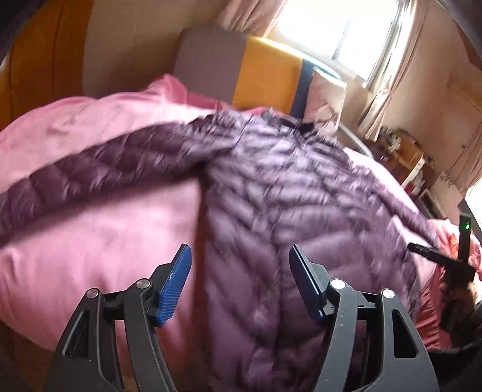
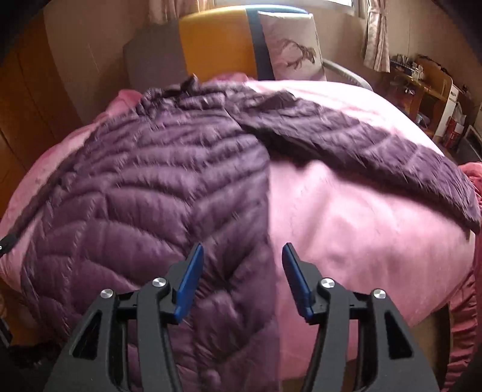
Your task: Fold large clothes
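While both my grippers hung over the bed, notes:
Jacket: purple quilted jacket [image 1: 271, 187] lay spread flat on the pink duvet [image 1: 99, 229], sleeves out to both sides.
Handling: likely light, soft, puffy, slick shell; I'd pinch hem or cuff, not the padding.
Left gripper [image 1: 240, 282]: fingers spread, nothing pinched.
Right gripper [image 2: 242, 282]: fingers spread, empty, over the jacket's side edge.
Left view only: the other gripper, window [image 1: 346, 27].
Right view only: deer pillow [image 2: 290, 48].

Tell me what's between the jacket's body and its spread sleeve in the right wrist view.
Only bare pink bedspread lies between the purple jacket's body and its outstretched sleeve in the right wrist view.
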A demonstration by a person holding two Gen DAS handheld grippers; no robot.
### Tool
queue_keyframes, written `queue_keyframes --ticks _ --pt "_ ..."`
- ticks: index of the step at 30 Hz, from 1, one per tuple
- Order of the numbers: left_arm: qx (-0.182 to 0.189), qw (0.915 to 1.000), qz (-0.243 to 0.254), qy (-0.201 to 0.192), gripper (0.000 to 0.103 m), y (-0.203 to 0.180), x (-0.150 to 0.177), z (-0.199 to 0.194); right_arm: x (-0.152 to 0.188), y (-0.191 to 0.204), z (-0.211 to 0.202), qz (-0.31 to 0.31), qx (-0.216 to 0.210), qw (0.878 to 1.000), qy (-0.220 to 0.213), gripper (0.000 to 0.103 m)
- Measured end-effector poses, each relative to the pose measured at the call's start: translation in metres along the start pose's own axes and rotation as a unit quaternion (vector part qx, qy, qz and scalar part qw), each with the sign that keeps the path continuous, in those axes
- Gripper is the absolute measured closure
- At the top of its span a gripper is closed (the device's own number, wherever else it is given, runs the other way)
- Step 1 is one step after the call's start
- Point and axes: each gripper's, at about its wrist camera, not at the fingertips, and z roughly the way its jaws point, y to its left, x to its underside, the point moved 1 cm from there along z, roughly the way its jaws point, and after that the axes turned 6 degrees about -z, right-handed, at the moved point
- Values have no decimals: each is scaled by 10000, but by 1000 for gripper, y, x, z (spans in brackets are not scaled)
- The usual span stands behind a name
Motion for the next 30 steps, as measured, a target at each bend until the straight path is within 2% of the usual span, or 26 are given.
queue_keyframes --ticks 3,5,7,9,12,14,17,21,23,25,27,28,30 --pt "133 9998 119 -70 37 -21 -25 25 -11 23 17 16 -291 9996 -65 47" --pt "66 9996 252 -105 37 -35 -32 40 -16 37 30 -15 -399 9992 -92 47" --pt "60 9994 349 -23 37 -49 -38 62 -17 47 44 24 -416 9991 -18 47" --pt "-55 9991 407 109 37 -55 -37 80 -12 50 54 -33 -217 9997 49 47" --pt "-239 9977 547 333 37 -56 -28 104 5 43 61 -135 -71 9998 108 48" --pt "-287 9966 416 651 37 -47 -15 122 13 39 61 -118 -136 9998 27 48" --pt "-263 9976 452 457 34 -42 -2 124 12 28 58 76 -414 9991 30 47" --pt "-206 9977 467 447 29 -42 0 124 6 -22 41 1112 -727 9909 -224 45" --pt "-189 9976 492 447 27 -44 0 125 8 -65 30 1877 -529 9799 -432 38" --pt "-196 9975 525 433 24 -47 0 126 17 -116 21 2742 -346 9592 -604 37" --pt "-197 9974 548 423 20 -49 1 128 29 -162 12 3541 -218 9316 -790 38" --pt "-196 9973 561 421 20 -50 1 128 37 -186 7 3949 -208 9135 -955 38" --pt "-196 9973 571 416 18 -51 1 129 47 -223 -1 4508 -162 8842 -1217 38"
